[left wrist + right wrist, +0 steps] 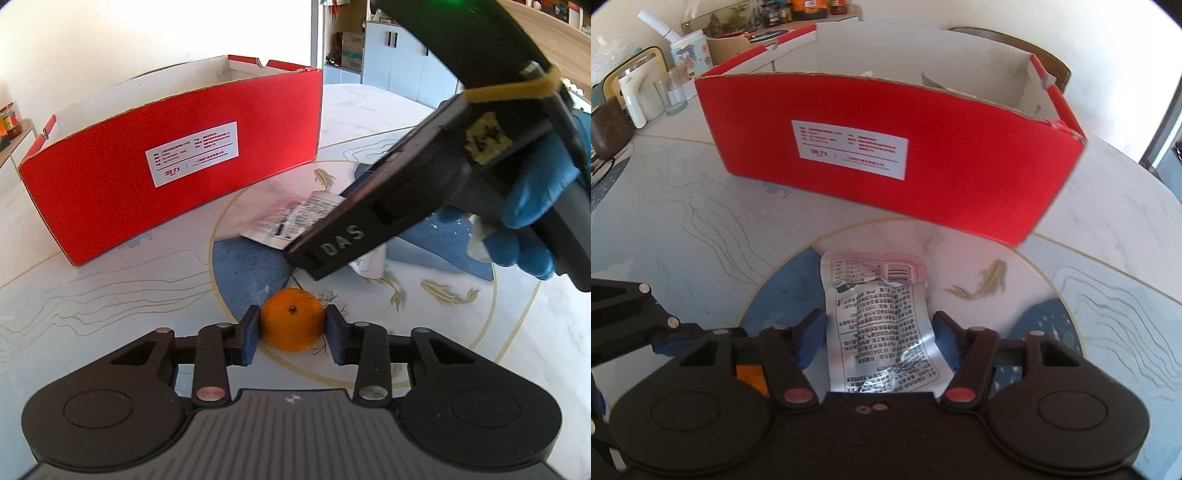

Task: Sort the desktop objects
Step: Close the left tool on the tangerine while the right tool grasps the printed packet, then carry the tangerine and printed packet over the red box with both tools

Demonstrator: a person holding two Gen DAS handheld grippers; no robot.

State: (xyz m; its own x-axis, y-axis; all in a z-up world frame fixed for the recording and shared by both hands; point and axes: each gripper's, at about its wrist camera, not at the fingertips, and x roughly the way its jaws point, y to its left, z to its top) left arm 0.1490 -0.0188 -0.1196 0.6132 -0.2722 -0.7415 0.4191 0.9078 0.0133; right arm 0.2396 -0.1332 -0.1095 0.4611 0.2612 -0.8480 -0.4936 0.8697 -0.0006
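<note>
Red box [923, 173] open-topped on the table [701, 206], contents hidden. Left gripper [293, 326] clamped on an orange [291, 319] resting on the table. Right gripper [879, 339] part open astride a foil packet [882, 332], pads just beside its edges.
</note>
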